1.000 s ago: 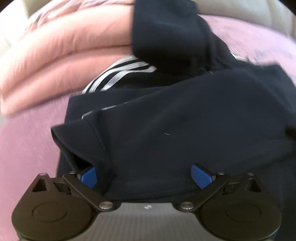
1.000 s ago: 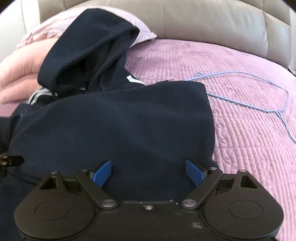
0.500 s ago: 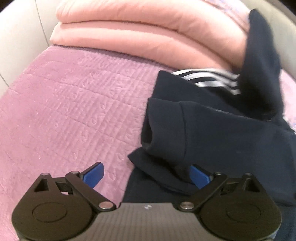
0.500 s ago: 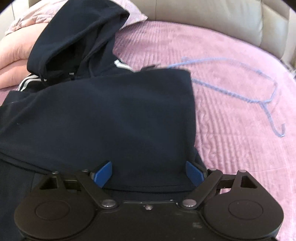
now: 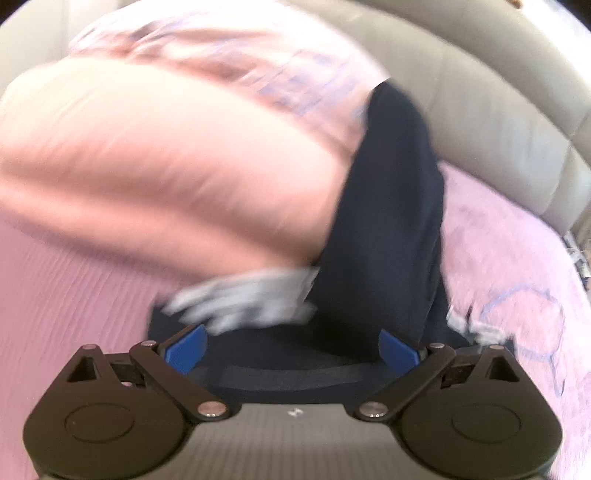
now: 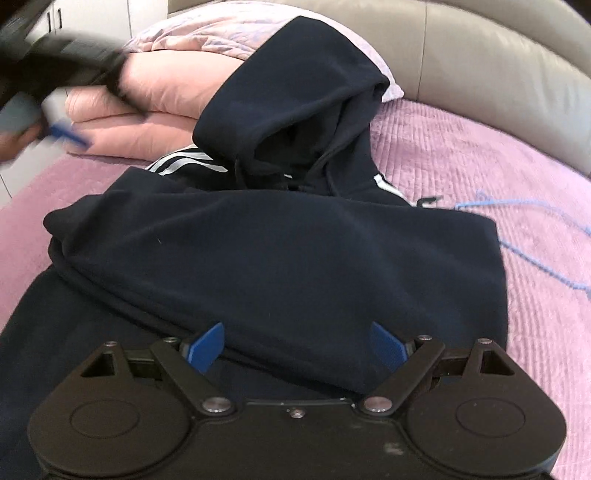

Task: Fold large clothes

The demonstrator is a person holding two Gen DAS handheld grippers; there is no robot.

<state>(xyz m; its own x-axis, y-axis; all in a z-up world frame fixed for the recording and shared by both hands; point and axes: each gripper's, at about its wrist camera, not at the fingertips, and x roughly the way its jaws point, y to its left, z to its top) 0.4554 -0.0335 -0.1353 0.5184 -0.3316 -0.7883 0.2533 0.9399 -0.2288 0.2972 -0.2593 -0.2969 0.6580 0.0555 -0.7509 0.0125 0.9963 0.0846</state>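
A bed filled most of what I saw, covered in a quilted mauve bedspread (image 6: 461,155) stitched in fine ribs. Behind it rose a padded headboard (image 6: 491,62) in grey-beige leather, split into broad cushioned panels by deep seams. Against it lay a pale patterned pillow (image 6: 207,37), and in front of that a folded pink duvet (image 6: 155,110), stacked in two thick layers. At the far left stood white cabinet doors (image 6: 107,14) with small dark handles. The light was soft and even, daylight-bright, and threw no hard shadows across the bedspread.
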